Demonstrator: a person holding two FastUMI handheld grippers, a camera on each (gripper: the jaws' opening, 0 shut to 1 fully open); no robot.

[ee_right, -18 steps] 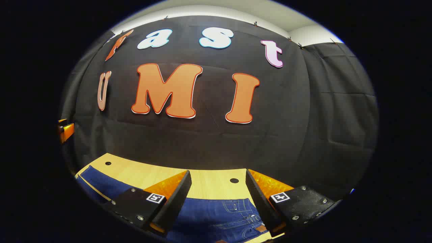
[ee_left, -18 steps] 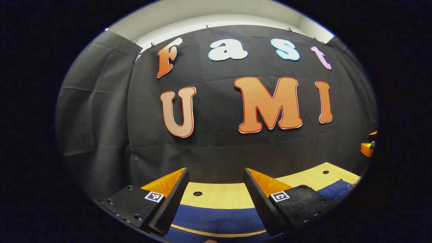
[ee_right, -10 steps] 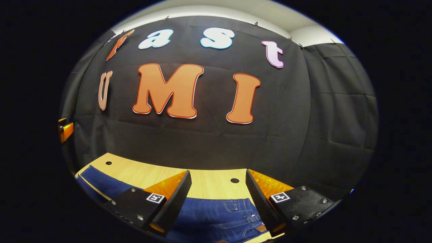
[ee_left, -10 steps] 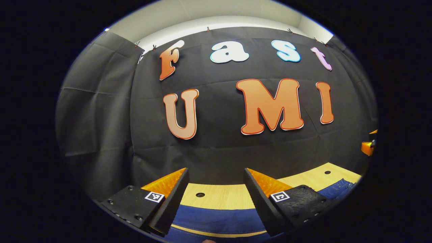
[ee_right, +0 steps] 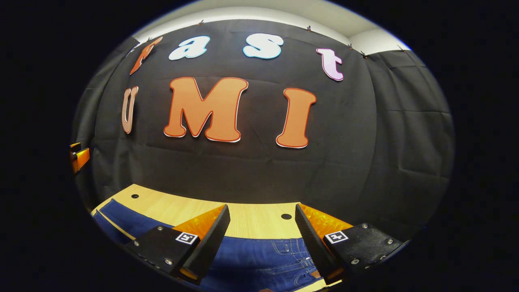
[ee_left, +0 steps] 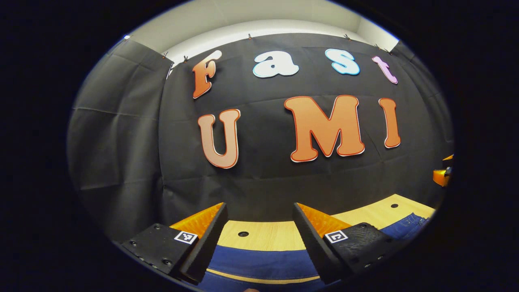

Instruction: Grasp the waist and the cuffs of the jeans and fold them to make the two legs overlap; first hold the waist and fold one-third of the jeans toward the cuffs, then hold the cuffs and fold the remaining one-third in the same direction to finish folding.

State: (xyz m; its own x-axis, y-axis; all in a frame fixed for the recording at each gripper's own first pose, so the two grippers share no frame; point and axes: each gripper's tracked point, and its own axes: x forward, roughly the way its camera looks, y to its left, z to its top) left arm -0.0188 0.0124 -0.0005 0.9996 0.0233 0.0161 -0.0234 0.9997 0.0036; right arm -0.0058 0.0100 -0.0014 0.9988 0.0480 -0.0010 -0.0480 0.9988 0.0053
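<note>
Both grippers are standing with their fingers spread wide, holding nothing. Left gripper [ee_left: 259, 239] is hovering over the jeans [ee_left: 263, 263], whose plain blue leg is lying flat across the wooden table [ee_left: 263, 235] beneath its fingers; a thin strip of table is showing through the denim below. Right gripper [ee_right: 261, 239] is hanging above the waist end of the jeans [ee_right: 263, 259], where stitched pockets are showing between its fingers. Whether either gripper's fingers are touching the denim cannot be told.

table [ee_right: 251, 221] — light wood, holes | on it — jeans [ee_right: 259, 259]
</note>
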